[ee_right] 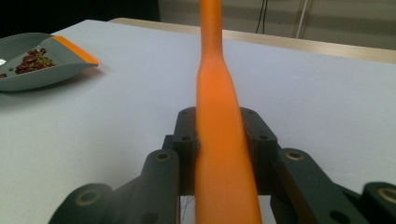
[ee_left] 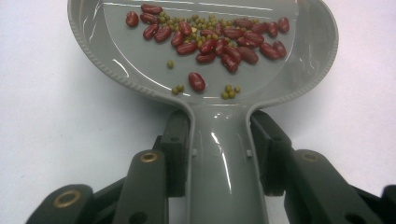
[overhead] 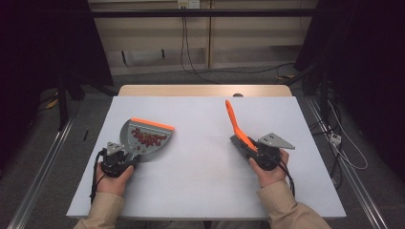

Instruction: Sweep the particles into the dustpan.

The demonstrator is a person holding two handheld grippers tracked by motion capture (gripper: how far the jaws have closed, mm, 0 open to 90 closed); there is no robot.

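The left gripper (overhead: 120,157) is squeezing the grey handle of the dustpan (ee_left: 224,158). Its two black jaws are pressing on the handle from both sides, so they are only partly closed, with the handle filling the space between them. The dustpan (overhead: 143,138) is sitting on the left part of the white table (overhead: 200,191), with its orange edge (overhead: 153,124) pointing away from the person. Red beans (ee_left: 219,44) and little green beans (ee_left: 229,91) are lying inside the pan, mostly bunched up near the far end.

The right gripper (overhead: 260,153) is squeezing the orange handle of the brush (ee_right: 219,154). Its jaws are pinching the handle tight on both sides. The brush (overhead: 236,126) is on the right part of the table, well apart from the dustpan. Its handle is sticking up and away from the person, and its dark bristles (overhead: 238,143) are down near the gripper, close to the table.
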